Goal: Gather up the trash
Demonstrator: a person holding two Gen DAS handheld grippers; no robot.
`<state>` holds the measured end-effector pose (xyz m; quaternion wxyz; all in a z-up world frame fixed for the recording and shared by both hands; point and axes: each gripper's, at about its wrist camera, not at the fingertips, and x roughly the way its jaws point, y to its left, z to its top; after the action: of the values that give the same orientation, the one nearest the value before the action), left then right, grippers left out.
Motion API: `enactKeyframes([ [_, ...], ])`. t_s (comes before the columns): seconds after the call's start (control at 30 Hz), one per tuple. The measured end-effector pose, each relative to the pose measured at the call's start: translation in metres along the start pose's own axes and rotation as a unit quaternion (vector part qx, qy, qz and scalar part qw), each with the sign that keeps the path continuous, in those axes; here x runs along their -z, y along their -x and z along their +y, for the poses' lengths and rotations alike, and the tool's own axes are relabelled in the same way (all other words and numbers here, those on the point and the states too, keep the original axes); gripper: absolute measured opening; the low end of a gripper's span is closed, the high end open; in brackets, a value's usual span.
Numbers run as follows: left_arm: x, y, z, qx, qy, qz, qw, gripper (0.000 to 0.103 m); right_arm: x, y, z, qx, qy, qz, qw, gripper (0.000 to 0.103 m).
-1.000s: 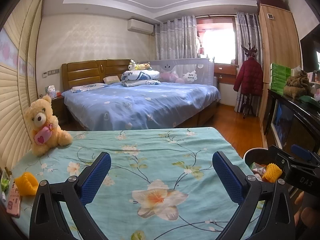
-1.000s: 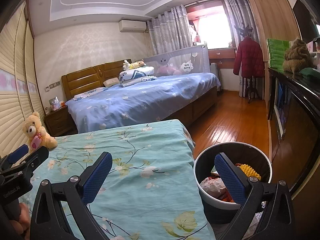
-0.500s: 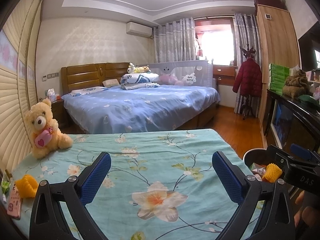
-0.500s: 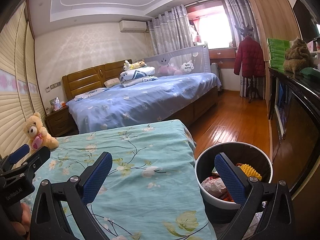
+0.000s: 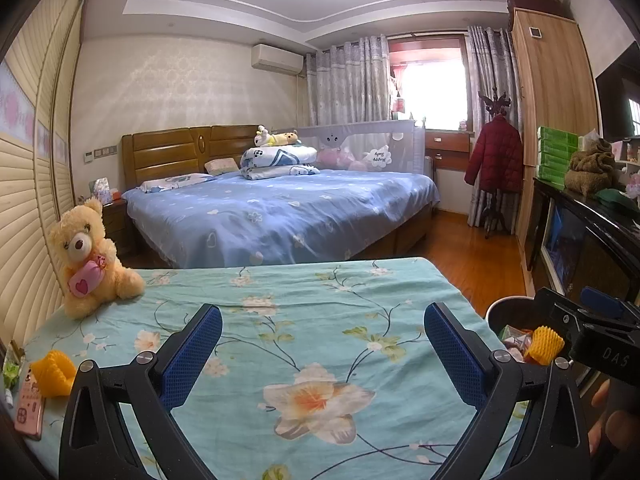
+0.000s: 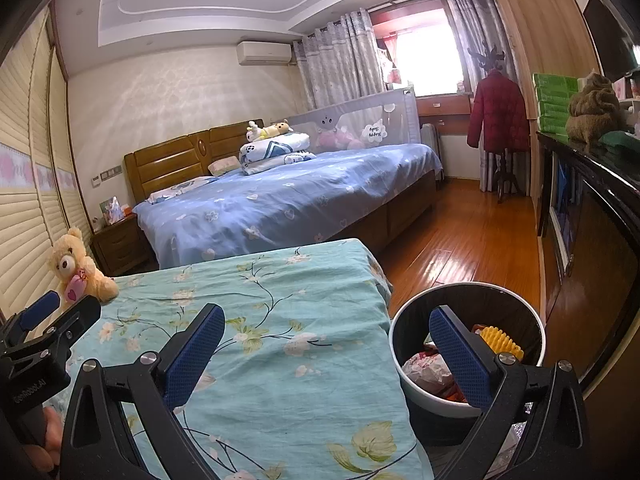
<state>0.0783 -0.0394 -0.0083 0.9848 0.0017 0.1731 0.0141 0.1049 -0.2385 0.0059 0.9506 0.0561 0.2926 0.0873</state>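
Observation:
My left gripper (image 5: pixel 323 350) is open and empty above the teal floral bedspread (image 5: pixel 304 320). A yellow foam net (image 5: pixel 54 372) lies at the bed's left edge, with a green wrapper (image 5: pixel 11 366) beside it. My right gripper (image 6: pixel 327 354) is open and empty, straddling the bed's right edge and the black bin (image 6: pixel 468 340). The bin holds a yellow foam net (image 6: pixel 502 343) and crumpled wrappers (image 6: pixel 426 370). In the left wrist view the bin (image 5: pixel 508 322) shows at the right, partly hidden by the right gripper's body.
A teddy bear (image 5: pixel 90 258) sits at the bed's far left corner. A pink phone (image 5: pixel 28 410) lies by the yellow net. A blue bed (image 5: pixel 280 212) stands beyond, a dark cabinet (image 6: pixel 592 216) lines the right wall, and wood floor (image 6: pixel 460 248) runs between.
Both views have tilted slightly upward, showing more ceiling. The grippers stay open and nothing on the bed has moved.

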Motion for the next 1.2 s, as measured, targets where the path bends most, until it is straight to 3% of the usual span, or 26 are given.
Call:
enactKeyframes([
  [1.2,-0.0002,-0.0031,0.0042,0.007,-0.005,0.006,0.9999,0.102,-0.0002,0.0013,-0.0003,-0.001,0.0,0.0,1.0,0.103],
])
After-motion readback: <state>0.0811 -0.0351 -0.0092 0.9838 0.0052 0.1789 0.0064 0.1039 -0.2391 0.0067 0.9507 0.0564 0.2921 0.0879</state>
